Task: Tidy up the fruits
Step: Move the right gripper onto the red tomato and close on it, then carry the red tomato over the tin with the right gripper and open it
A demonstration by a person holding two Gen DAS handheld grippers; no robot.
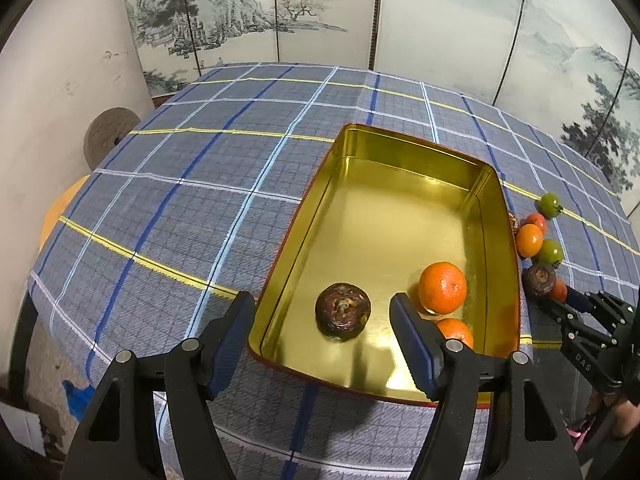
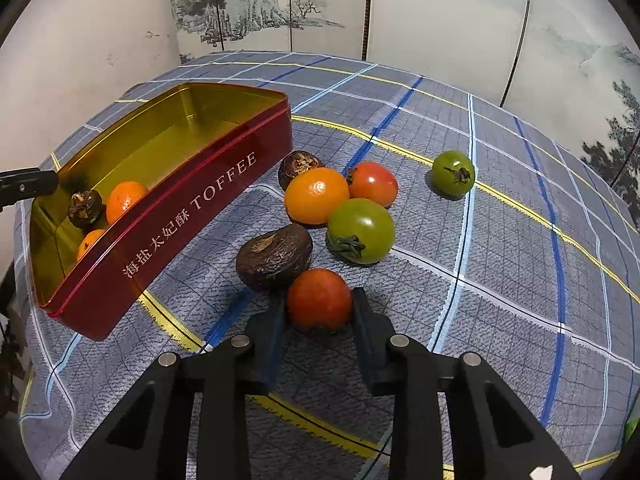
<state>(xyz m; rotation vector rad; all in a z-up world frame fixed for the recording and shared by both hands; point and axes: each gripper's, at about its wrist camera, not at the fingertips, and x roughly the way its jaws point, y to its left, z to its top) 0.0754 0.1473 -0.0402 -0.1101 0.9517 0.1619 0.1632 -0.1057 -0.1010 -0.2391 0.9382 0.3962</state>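
Observation:
A red toffee tin [image 1: 400, 142] with a gold inside lies on the plaid cloth. It holds a dark brown fruit [image 1: 343, 311] and two oranges [image 1: 443, 288] [image 1: 456, 332]. My left gripper [image 1: 320, 300] hangs open over the tin's near end, holding nothing. In the right wrist view, right of the tin [image 2: 180, 216], my right gripper [image 2: 319, 308] is shut on a red-orange fruit [image 2: 318, 292] resting on the cloth. Just beyond it lie a dark brown fruit [image 2: 274, 256], a green tomato [image 2: 362, 230], an orange [image 2: 316, 196], a red tomato [image 2: 373, 183] and another dark fruit [image 2: 300, 168].
A lone green tomato [image 2: 453, 173] sits farther right on the cloth. A painted folding screen [image 1: 440, 20] stands behind the table and a pale wall [image 1: 60, 80] to the left. The table's left edge [image 1: 60, 216] drops off near the wall.

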